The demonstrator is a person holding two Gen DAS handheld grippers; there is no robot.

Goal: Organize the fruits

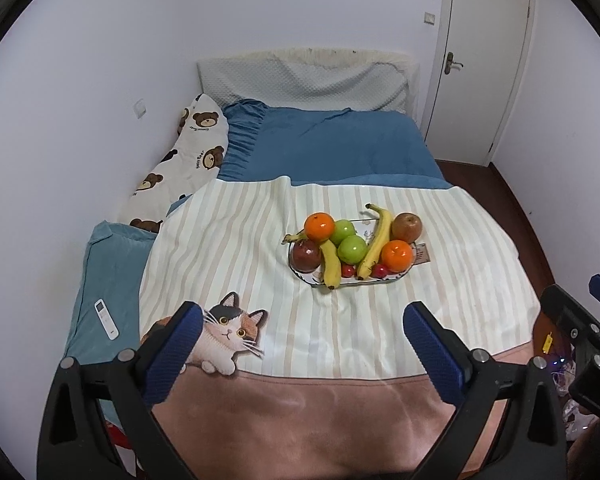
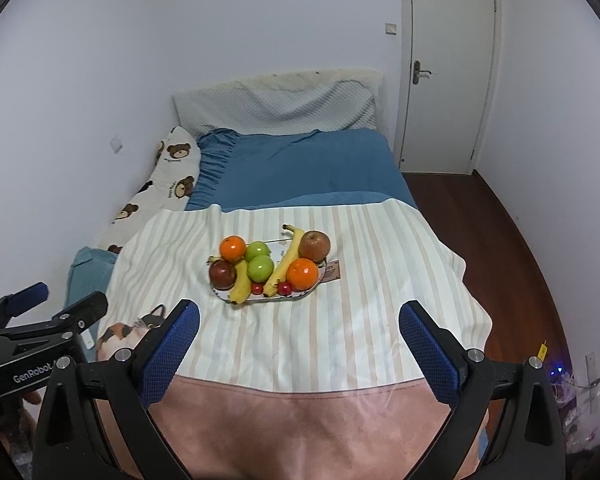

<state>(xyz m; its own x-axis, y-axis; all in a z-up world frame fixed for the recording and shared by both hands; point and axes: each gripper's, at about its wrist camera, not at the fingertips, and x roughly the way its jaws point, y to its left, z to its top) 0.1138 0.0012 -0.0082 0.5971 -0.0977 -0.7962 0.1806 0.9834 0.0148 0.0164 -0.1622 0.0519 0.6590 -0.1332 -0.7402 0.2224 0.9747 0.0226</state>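
Observation:
An oval glass plate (image 1: 384, 280) (image 2: 300, 296) sits on the striped blanket in the middle of the bed. It carries two oranges (image 1: 319, 227) (image 1: 397, 255), two green apples (image 1: 352, 249), two bananas (image 1: 329, 261) (image 1: 378, 240), a dark red apple (image 1: 306, 255), a brownish apple (image 1: 407, 227) and small red fruits (image 1: 379, 270). My left gripper (image 1: 302, 320) hangs open, well short of the plate, nothing between its fingers. My right gripper (image 2: 299, 318) is also open and empty, just in front of the plate.
The striped blanket (image 1: 260, 248) with a cat print (image 1: 228, 332) covers a blue bed (image 1: 332, 144). A bear-print pillow (image 1: 188, 160) lies along the left wall. A white remote (image 1: 106, 319) rests on a blue cushion at left. A closed door (image 1: 488, 60) stands at back right.

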